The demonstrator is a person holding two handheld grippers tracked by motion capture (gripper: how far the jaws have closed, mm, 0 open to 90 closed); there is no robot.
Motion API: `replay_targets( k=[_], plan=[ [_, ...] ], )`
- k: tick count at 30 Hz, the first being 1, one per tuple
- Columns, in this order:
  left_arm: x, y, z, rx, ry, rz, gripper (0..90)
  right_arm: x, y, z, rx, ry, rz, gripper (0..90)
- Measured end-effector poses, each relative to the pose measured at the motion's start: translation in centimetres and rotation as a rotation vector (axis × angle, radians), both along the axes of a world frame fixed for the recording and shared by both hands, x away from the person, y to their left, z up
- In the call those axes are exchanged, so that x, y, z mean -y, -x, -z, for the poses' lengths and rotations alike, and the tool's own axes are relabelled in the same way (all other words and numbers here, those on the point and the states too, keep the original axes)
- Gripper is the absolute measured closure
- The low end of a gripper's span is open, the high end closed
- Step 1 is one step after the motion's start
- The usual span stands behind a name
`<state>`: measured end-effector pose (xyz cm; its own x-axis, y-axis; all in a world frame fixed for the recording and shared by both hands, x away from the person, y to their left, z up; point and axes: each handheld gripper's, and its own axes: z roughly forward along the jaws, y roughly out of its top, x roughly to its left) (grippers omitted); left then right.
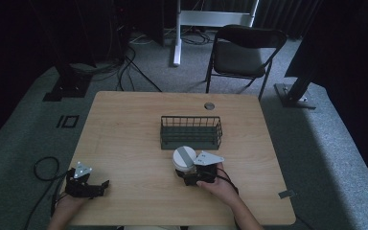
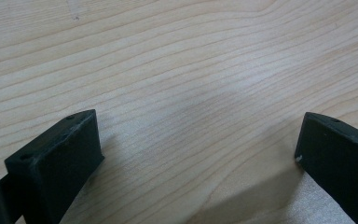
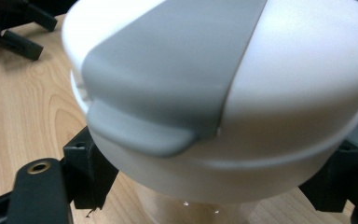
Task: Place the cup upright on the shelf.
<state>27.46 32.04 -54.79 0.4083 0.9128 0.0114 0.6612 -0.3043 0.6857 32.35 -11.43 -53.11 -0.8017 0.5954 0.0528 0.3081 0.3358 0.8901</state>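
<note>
High view: wooden table (image 1: 124, 139), light grain; dark wire basket (image 1: 190, 132) near its centre, long axis running left to right; small round grommet (image 1: 209, 106) near the far edge; folding chair (image 1: 244, 52) on the carpet beyond. Cup (image 1: 184, 160) with white lid and grey flap, standing upright just in front of the basket, near it but apart as far as can be told; its axis vertical; the grey flap crosses the lid from near left to far right. Right gripper (image 1: 191, 175) at the cup's near side, held by the right hand (image 1: 216, 186), grey plate on top. Left gripper (image 1: 98, 188) near the table's front left corner, well apart from the cup, held by the left hand (image 1: 69, 203); cable (image 1: 45, 168) looping off the table edge onto the carpet.

Left gripper view: bare table (image 2: 191, 70) grain between two black jaws standing wide apart, nothing between them; this spread is harder to judge from above.

Right gripper view: cup (image 3: 223, 98) at close range, lid blurred; grey flap ending in a rounded tab that points toward the camera and lower left; clear body visible beneath the lid; one black jaw on each side of that body, set against it, so the right gripper grips the cup below the lid; left gripper (image 3: 14, 28) far off at upper left.
</note>
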Motion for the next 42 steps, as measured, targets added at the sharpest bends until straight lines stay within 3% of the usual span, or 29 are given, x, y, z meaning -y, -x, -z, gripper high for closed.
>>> replay_targets(
  k=[6,9,27,42],
  plan=[
    [0.0,0.0,0.0,0.0,0.0,0.0,0.5,0.0,0.2,-0.4,0.005,-0.001,-0.003,18.5],
    [0.0,0.0,0.0,0.0,0.0,0.0,0.5,0.3,0.2,-1.2,0.028,-0.003,0.003,18.5],
    [0.0,0.0,0.0,0.0,0.0,0.0,0.5,0.8,0.1,-4.0,0.051,-0.008,-0.015,18.5],
    [0.0,0.0,0.0,0.0,0.001,-0.001,0.5,1.6,-1.7,-7.9,0.099,-0.039,0.082,18.5]
  ],
)
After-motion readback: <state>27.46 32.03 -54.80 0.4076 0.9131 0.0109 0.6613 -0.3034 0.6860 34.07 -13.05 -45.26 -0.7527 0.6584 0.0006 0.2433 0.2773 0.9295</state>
